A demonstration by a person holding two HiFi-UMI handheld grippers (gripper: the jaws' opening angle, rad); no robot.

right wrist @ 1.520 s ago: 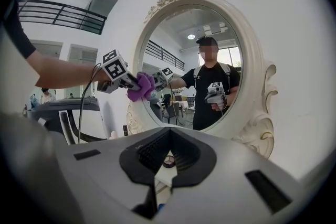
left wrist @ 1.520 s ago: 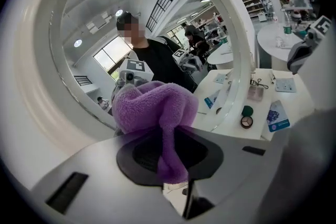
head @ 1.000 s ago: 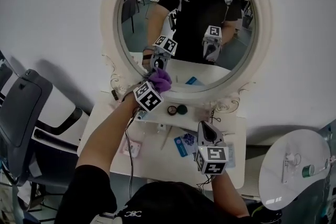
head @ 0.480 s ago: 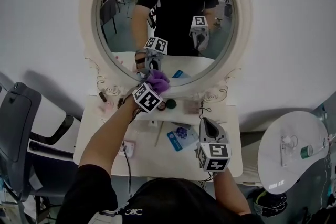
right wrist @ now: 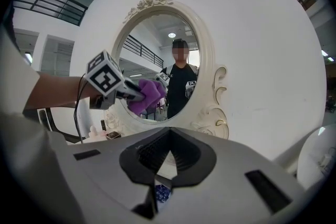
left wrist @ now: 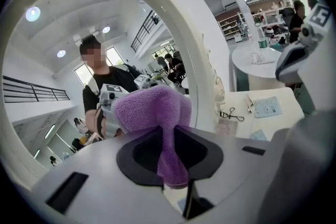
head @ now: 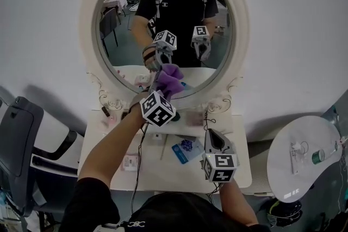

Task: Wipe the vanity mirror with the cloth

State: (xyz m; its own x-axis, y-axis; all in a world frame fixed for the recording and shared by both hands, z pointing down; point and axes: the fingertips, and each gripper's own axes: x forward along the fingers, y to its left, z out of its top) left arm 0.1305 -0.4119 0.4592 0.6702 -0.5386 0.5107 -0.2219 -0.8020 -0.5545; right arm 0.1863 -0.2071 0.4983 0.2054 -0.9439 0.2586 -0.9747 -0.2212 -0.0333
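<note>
The oval vanity mirror [head: 130, 19] in its white ornate frame [head: 89, 35] stands at the back of the white vanity table [head: 157, 174]. My left gripper [head: 166, 88] is shut on a purple cloth [head: 170, 79], which presses against the lower part of the glass. In the left gripper view the cloth [left wrist: 149, 110] bulges out of the gripper [left wrist: 170, 152], with the mirror [left wrist: 58, 65] right behind it. My right gripper [head: 213, 135] hovers low over the table's right side, shut with nothing in it. The right gripper view looks past the gripper [right wrist: 160, 165] at the mirror [right wrist: 157, 44] and cloth [right wrist: 146, 94].
A blue packet [head: 185, 150], small packets [head: 129, 162] and small cosmetics lie on the table under the mirror. A dark chair [head: 22, 138] stands at the left. A round white side table [head: 304, 155] with a bottle is at the right. A white wall is behind.
The left gripper has lifted the cloth slightly, from the mirror's bottom rim onto the lower glass. The head view has shifted. The right gripper has stayed low over the table.
</note>
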